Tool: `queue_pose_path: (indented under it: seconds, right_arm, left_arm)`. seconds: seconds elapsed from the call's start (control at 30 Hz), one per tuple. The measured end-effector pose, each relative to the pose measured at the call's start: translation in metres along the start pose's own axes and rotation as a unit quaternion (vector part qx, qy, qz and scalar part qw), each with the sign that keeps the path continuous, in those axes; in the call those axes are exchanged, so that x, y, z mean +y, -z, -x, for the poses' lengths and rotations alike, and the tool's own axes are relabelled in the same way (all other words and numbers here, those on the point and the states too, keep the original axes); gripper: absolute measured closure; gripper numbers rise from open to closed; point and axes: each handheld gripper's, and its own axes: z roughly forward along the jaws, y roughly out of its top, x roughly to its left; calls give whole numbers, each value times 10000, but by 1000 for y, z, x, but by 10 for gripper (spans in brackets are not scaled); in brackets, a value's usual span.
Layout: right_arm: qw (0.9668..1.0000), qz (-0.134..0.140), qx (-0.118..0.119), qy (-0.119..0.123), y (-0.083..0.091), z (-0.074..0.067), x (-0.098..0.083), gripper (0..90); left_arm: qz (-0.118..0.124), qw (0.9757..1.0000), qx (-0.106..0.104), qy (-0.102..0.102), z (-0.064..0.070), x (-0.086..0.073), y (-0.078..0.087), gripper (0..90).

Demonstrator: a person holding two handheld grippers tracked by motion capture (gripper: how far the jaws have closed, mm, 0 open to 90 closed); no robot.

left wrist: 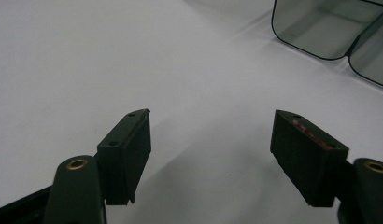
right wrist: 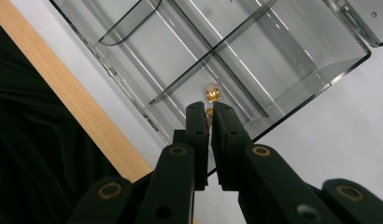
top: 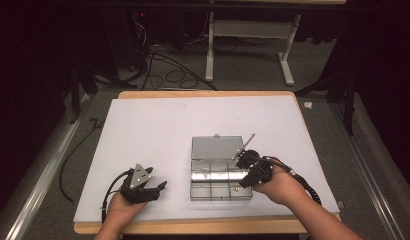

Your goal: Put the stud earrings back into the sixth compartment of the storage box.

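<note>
right gripper [right wrist: 209, 112], jaws nearly closed, pinches a small gold piece [right wrist: 212, 94] above the clear compartment box [right wrist: 320, 70], near its front corner. a loose pinch could let it drop into the wrong cell.

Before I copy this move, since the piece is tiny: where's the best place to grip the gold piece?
Grip the gold piece at its narrow lower end, from above, as the right gripper does over the clear box. The jaws look nearly shut on that end while the wider head stands free past the tips, so a thin pinch probably suits it.
</note>
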Motion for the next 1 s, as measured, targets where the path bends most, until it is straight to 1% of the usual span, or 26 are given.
queue_pose_path:
  seconds: [0.03,0.1,0.17,0.2,0.23,0.3,0.33,0.43,0.5,0.63,0.67,0.77,0.8,0.9,0.97,1.0]
  right_arm:
    - [10000,2,-9,41,0,1,0,864]
    - [10000,0,24,-37,-2,1,-1,864]
    - [10000,-27,51,-39,-6,1,-2,864]
    - [9999,-53,87,-58,-9,0,-2,864]
    - [9999,-69,94,13,-11,1,-2,864]
    - [9998,-102,144,-56,-17,1,-2,864]
    - [9998,-106,149,-28,-19,1,-1,864]
    - [9996,-212,191,-89,-31,3,-2,864]
    - [9994,-251,230,-78,-37,4,-3,863]
    - [9992,-236,263,-160,-43,6,-3,854]
    - [9993,-219,265,-128,-44,6,-3,835]
    - [9995,-162,239,-150,-41,6,-2,810]
    - [9993,-108,260,-226,-37,5,-2,807]
    - [9993,100,261,-249,-26,5,-5,797]
    - [9992,241,199,-254,-19,6,-9,786]
    - [9986,356,187,-331,-14,8,-12,780]
  left_arm:
    - [-1,10000,2,-6,0,0,0,297]
    - [-3,10000,17,-35,1,0,0,297]
    - [-10,10000,4,-25,1,0,0,297]
    - [-31,10000,0,-27,0,0,0,297]
    - [-40,10000,4,-26,0,0,0,297]
    - [-28,10000,15,-34,1,0,0,297]
    - [-25,10000,21,-46,1,0,0,297]
    - [-59,10000,-6,-26,0,0,0,297]
    - [-49,10000,-6,-26,0,0,0,297]
    - [-17,10000,-1,-34,1,0,0,297]
    - [-22,10000,-4,-26,0,0,0,297]
    - [-11,10000,18,-45,1,0,0,297]
    - [5,10000,26,-51,1,0,0,297]
    - [-17,10000,35,-59,1,0,0,297]
    - [-30,10000,53,-77,2,0,0,297]
    - [-28,9999,58,-80,2,0,0,297]
